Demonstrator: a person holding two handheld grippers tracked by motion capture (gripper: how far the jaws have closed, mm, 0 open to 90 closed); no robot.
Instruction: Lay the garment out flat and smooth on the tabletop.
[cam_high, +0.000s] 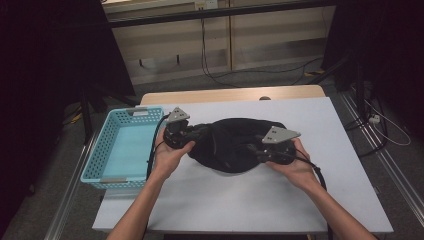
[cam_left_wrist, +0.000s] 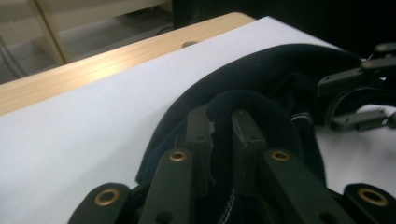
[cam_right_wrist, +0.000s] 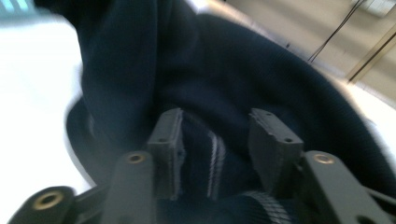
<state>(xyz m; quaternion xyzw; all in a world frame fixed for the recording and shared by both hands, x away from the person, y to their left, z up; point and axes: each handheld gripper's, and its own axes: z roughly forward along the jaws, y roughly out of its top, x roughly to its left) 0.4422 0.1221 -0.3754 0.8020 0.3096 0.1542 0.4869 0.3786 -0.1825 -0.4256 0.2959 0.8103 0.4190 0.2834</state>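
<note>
— So, what is on the white table (cam_high: 240, 200)?

— A dark blue cloth (cam_high: 235, 145). It lies bunched up in a heap near the middle of the table. It looks soft and thick.

— Who is touching it?

— A person holds two grippers. The left gripper (cam_high: 186, 137) is at the left end of the cloth. The right gripper (cam_high: 264, 152) is at the right end, on the near side.

— What are the left fingers (cam_left_wrist: 198, 135) doing?

— They are close together. A fold of the cloth is squeezed between them. You can see it well in the left gripper view, where the dark fold (cam_left_wrist: 233, 100) goes right up between the two black jaws.

— And the right fingers (cam_right_wrist: 168, 140)?

— They stand wider apart. A piece of the cloth with a pale line of stitches (cam_right_wrist: 215, 158) sits between them. I cannot tell if they press on it or not.

— What else is there?

— A light blue basket (cam_high: 107, 150) sits at the left edge of the table, just beside the person's left hand (cam_high: 167, 157). It is apart from the cloth. Past the white top you can see a strip of wood (cam_high: 225, 94) at the far edge.
</note>
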